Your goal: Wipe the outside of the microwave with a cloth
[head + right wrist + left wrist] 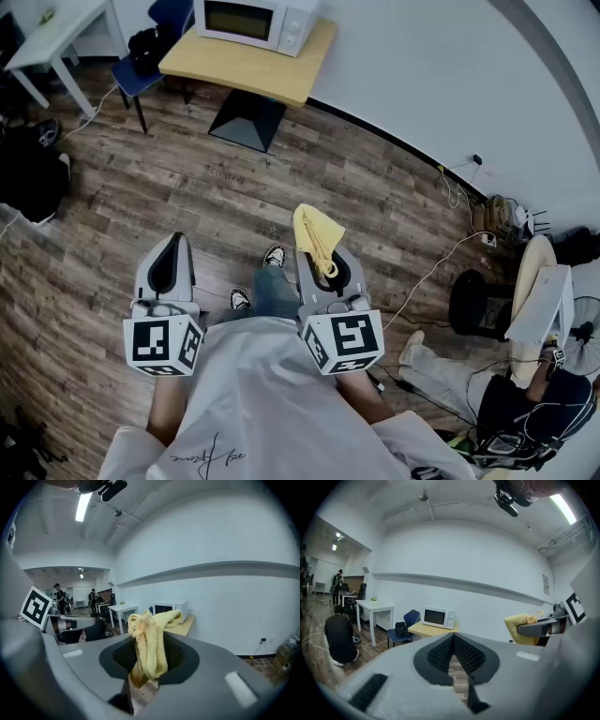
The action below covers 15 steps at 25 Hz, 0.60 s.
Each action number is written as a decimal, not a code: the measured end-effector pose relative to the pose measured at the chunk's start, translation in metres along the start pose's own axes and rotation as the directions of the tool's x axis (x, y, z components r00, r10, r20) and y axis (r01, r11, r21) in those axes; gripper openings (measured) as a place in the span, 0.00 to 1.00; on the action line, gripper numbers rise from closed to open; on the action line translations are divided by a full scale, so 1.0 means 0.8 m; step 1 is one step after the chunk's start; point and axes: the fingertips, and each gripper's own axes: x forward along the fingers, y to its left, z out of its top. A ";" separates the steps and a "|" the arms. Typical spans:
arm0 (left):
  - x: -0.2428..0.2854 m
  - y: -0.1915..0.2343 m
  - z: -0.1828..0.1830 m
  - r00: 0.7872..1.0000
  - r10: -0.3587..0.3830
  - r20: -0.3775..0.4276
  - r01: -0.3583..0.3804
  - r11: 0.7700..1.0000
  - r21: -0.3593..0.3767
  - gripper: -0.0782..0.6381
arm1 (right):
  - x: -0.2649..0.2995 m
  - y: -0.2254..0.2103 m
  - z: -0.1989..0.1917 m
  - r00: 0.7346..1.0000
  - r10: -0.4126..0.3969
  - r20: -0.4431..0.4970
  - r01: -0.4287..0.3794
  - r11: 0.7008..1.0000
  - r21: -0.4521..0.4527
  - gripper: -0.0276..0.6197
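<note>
The cloth [316,234], yellow and bunched into a thick fold, is pinched between the jaws of the right gripper [148,666]. Its free end stands up past the jaw tips, and a darker, perhaps damp, corner hangs below them. The left gripper [453,654] carries nothing. Its jaws are drawn together, with the pads meeting at the tips and only a sliver of wooden floor [281,187] showing in the gap behind. Both grippers are held close to the person's body at about waist level and point forward over the floor.

The microwave [258,21] is white and its door is closed. It sits on a light wooden bench [281,77] against the far wall, well apart from both grippers, with open floor between. A blue chair [141,73] with a dark bag on it stands just beside the bench.

As for progress, the cloth is in hand, so the pick-up looks settled. The wiping itself has not begun, since nothing touches the microwave. What seems to be left is crossing the floor to the bench, bringing the cloth against the casing, and working over the top, sides and front.
</note>
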 end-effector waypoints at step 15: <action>0.027 0.036 -0.001 0.999 0.047 0.006 -0.047 0.999 -0.017 0.10 | 0.071 0.003 0.007 0.997 0.081 0.018 -0.082 0.995 0.065 0.21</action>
